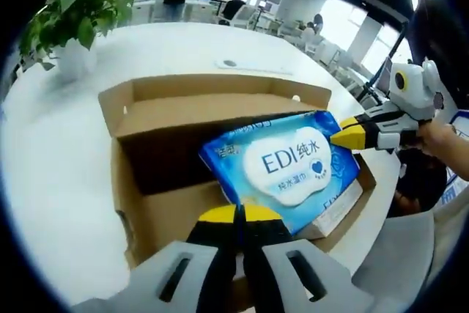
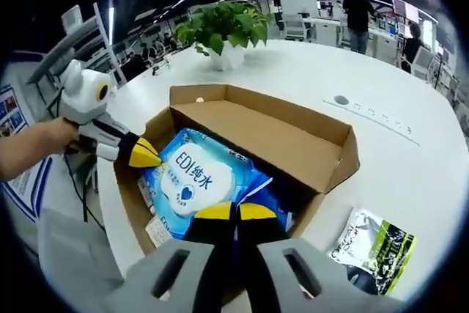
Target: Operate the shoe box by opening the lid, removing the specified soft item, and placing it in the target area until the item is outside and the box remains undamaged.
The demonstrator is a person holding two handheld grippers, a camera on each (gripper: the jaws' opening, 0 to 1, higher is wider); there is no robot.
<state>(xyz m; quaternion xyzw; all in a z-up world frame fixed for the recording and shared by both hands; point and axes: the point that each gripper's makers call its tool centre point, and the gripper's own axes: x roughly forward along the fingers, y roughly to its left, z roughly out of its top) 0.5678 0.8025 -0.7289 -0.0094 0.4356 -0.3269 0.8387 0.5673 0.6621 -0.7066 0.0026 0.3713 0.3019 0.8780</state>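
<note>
Resting tilted in the open shoe box (image 1: 220,108), the blue wipes pack (image 1: 286,166) looks soft, light and slick-wrapped, so opposite edges are the best hold. Left gripper (image 1: 242,214) and right gripper (image 2: 236,212) each seem clenched on an edge of it. Beyond the box's rim, the white table (image 2: 410,159) offers room, beside a green pouch (image 2: 374,243).

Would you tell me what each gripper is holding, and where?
Both hold the blue wipes pack: left gripper and right gripper pinch opposite edges.
</note>
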